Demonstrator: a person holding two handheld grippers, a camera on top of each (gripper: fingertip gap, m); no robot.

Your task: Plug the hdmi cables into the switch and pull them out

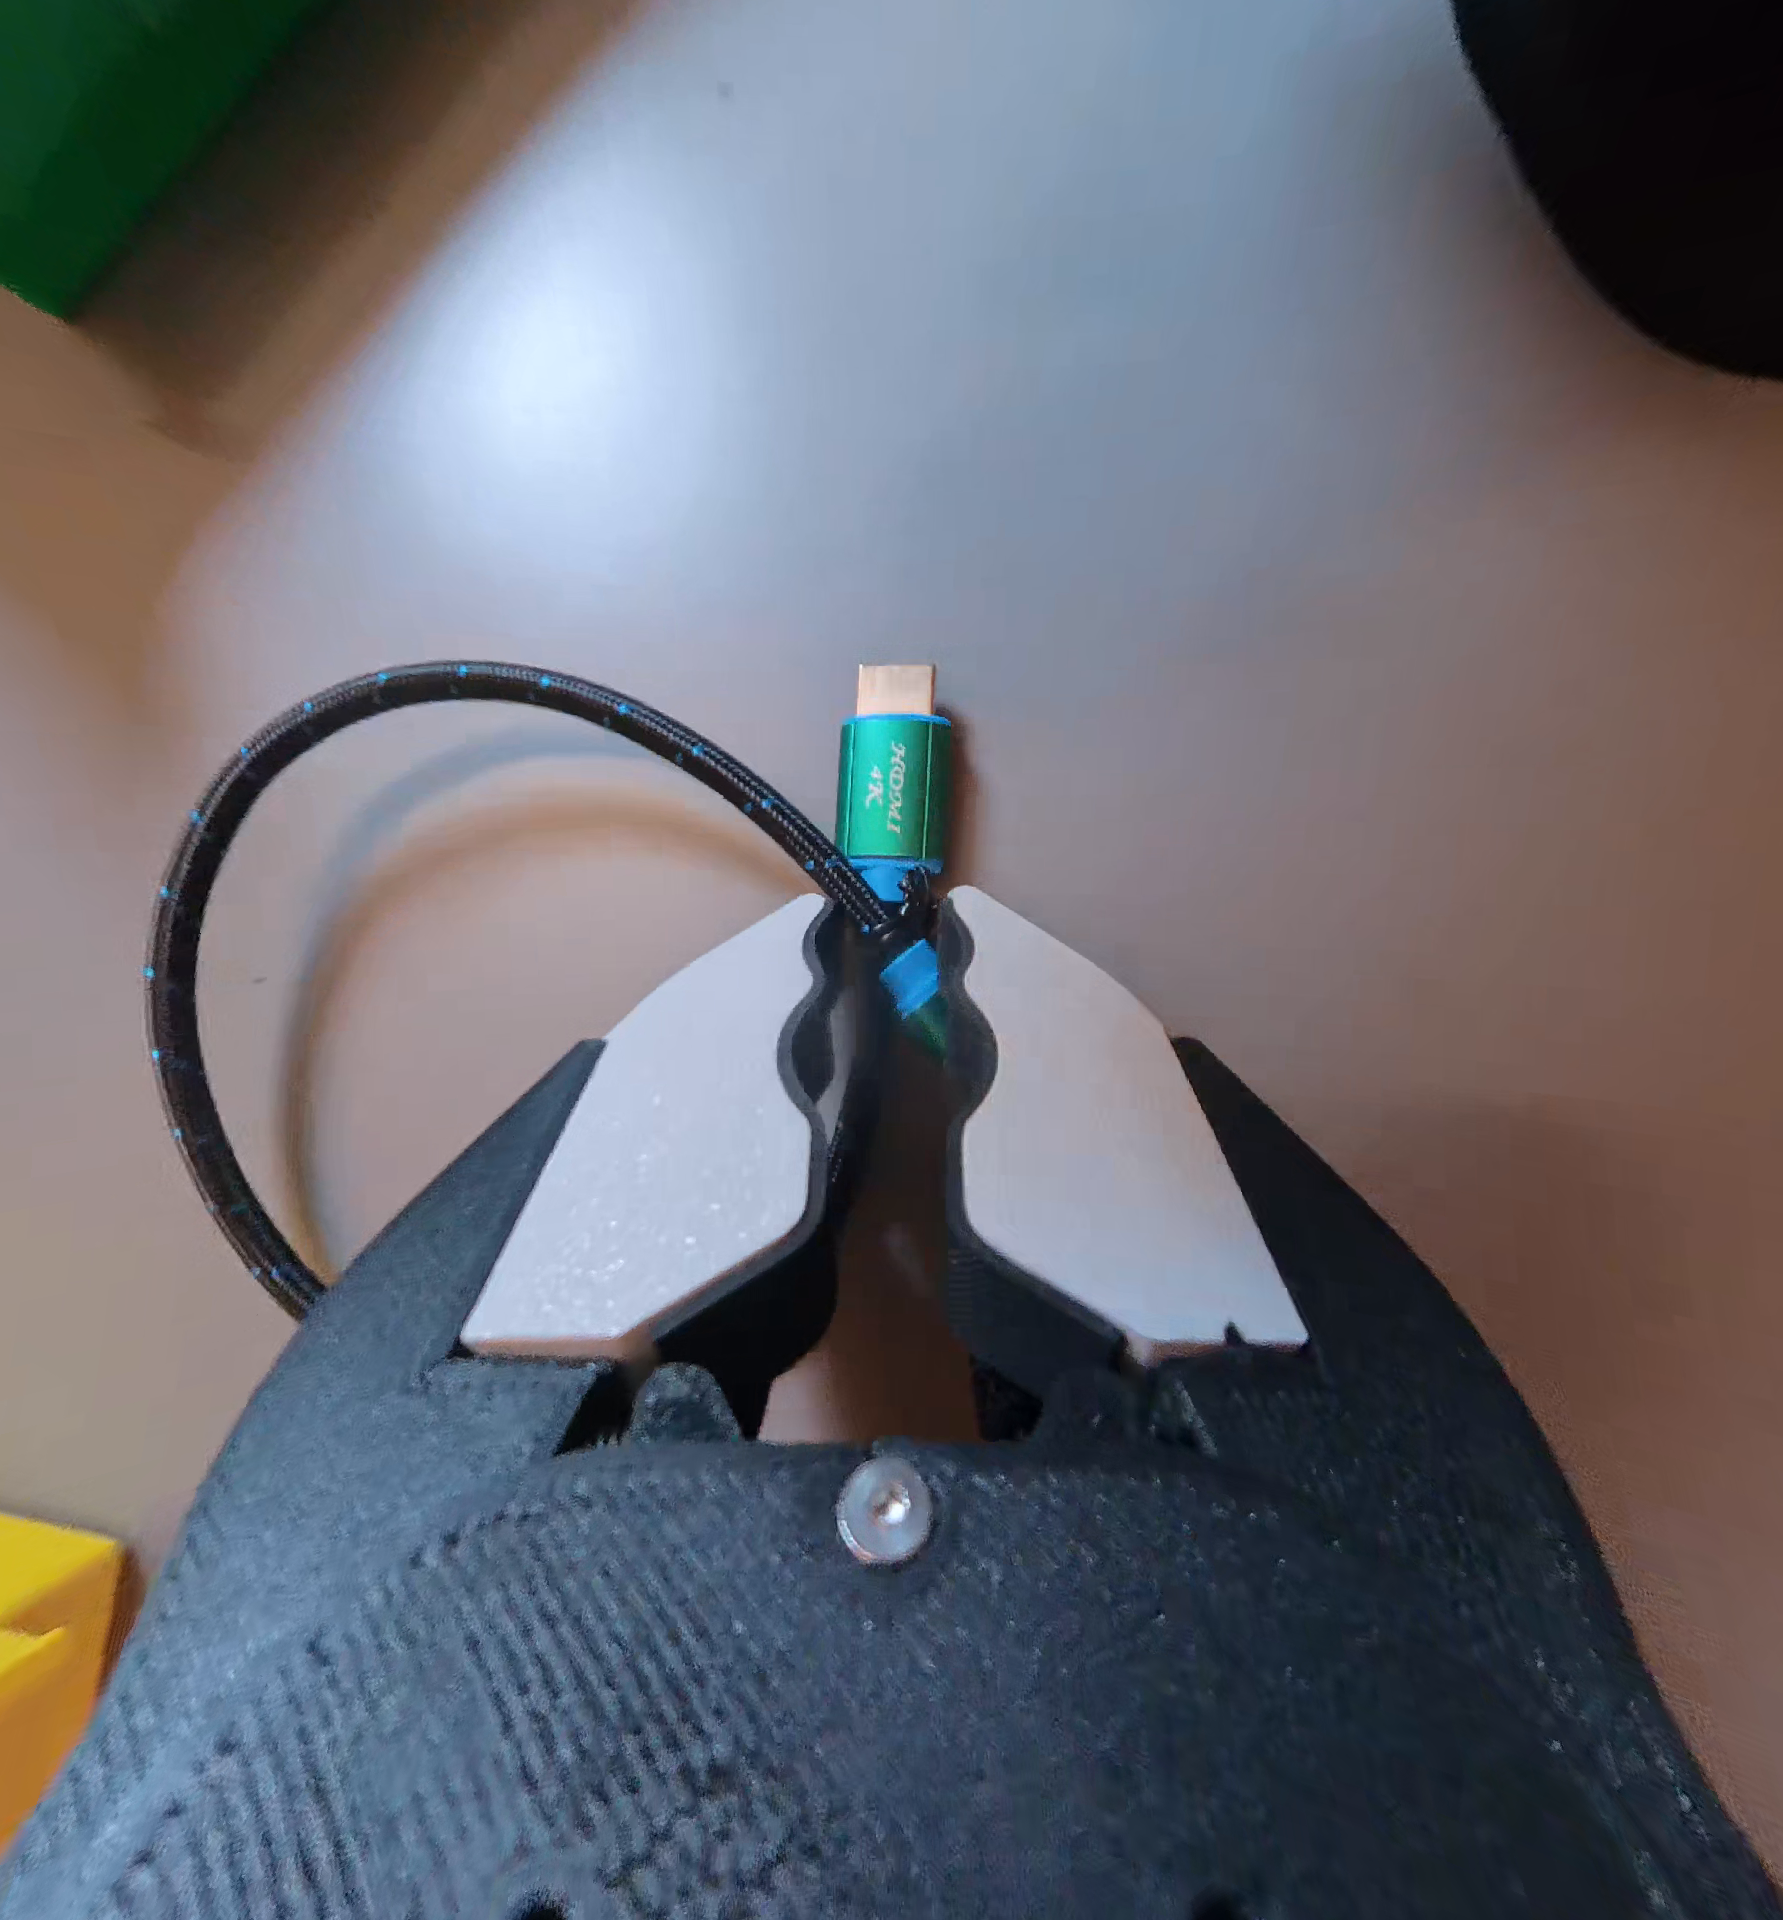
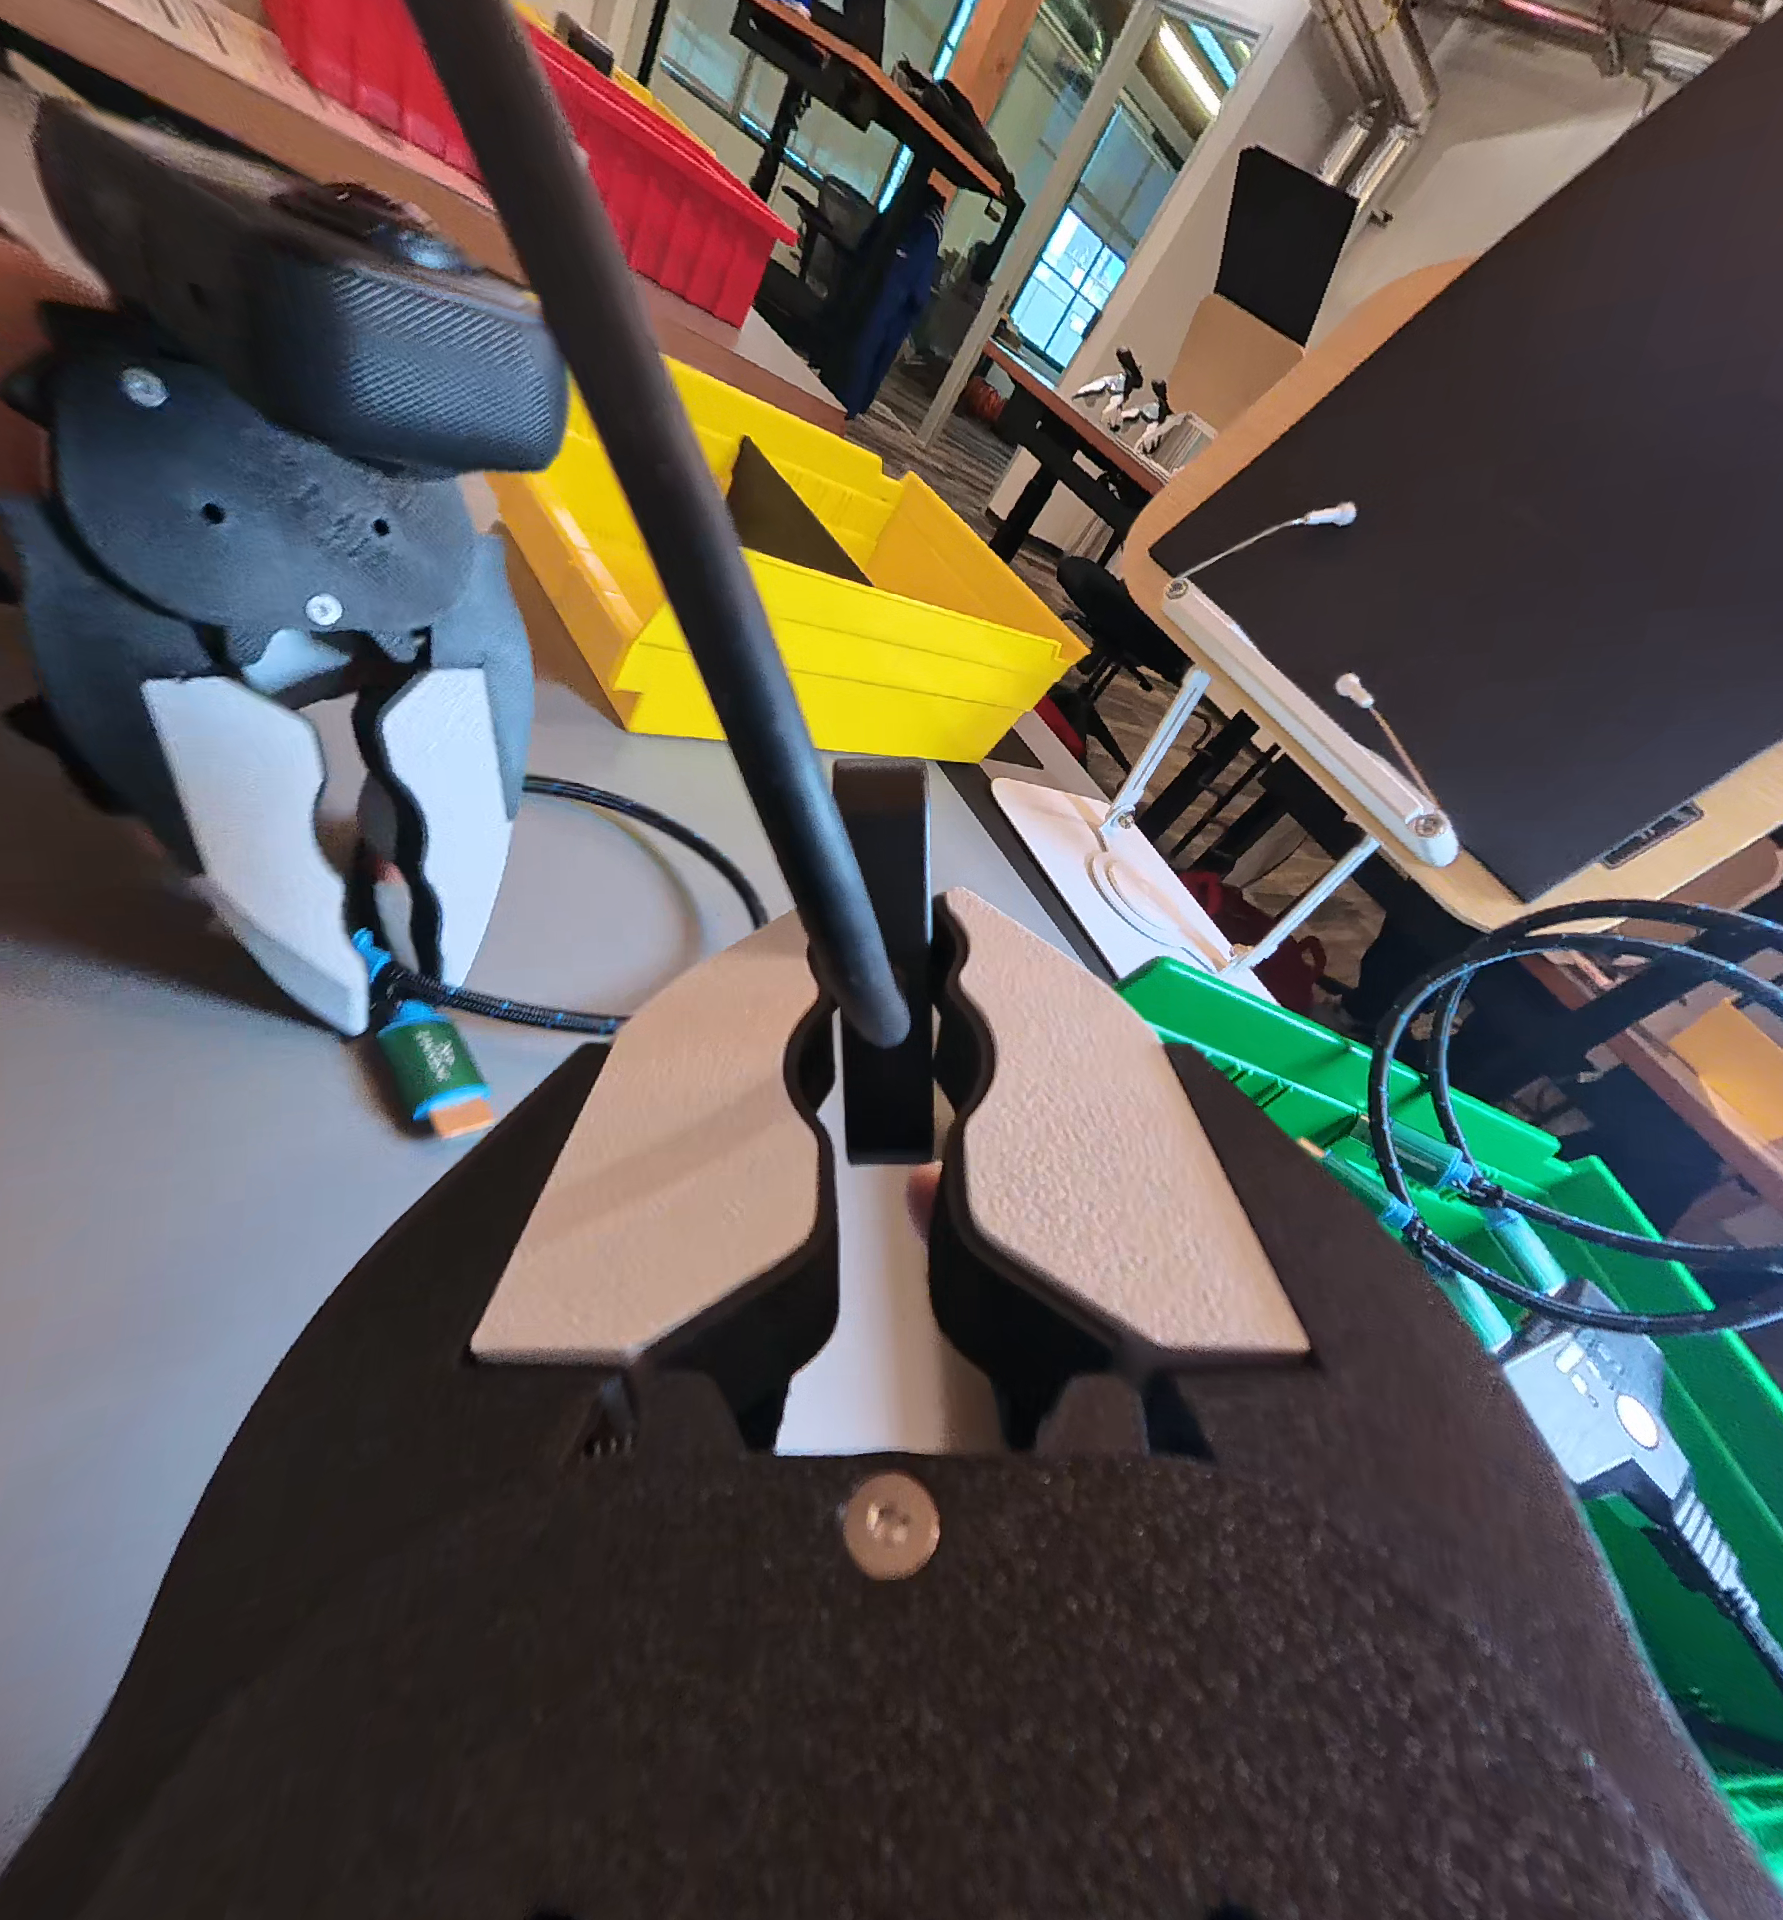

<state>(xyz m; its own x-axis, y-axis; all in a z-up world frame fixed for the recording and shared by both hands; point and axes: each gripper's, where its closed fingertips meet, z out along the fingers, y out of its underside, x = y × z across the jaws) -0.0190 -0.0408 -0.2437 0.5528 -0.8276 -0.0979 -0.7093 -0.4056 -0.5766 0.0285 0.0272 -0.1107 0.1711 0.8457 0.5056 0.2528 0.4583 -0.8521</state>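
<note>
Closest to my right lens is my own right gripper (image 2: 882, 997), jaws drawn nearly together on a flat black connector body (image 2: 882, 1081) that stands upright between the pads; I take it for an HDMI plug, though its end is hidden. Its smooth black cable (image 2: 648, 436) climbs away to the upper left, crossing the view.

My left gripper (image 1: 887, 920) points down at the table (image 1: 1282, 727), jaws pinched to a narrow gap on the braided black-and-blue cable (image 1: 191, 935) just behind its green plug (image 1: 889, 795). That plug juts out past my fingertips, gold tip bare and just above the surface, plugged into nothing. The cable loops out to the left and curls back under my body. From the right side I see that left gripper (image 2: 388, 935) tilted down and toward me.

Pale grey tabletop runs beneath both of us, in an open workroom with desks and tall windows behind. A yellow bin (image 2: 845, 644) sits beyond my left gripper, a red bin (image 2: 658, 208) farther back. On my right a green bin (image 2: 1645, 1299) holds a coiled cable (image 2: 1406, 1091) and a grey box (image 2: 1593, 1392) that may be the switch; I cannot tell. A dark panel (image 2: 1541, 499) leans at upper right.
</note>
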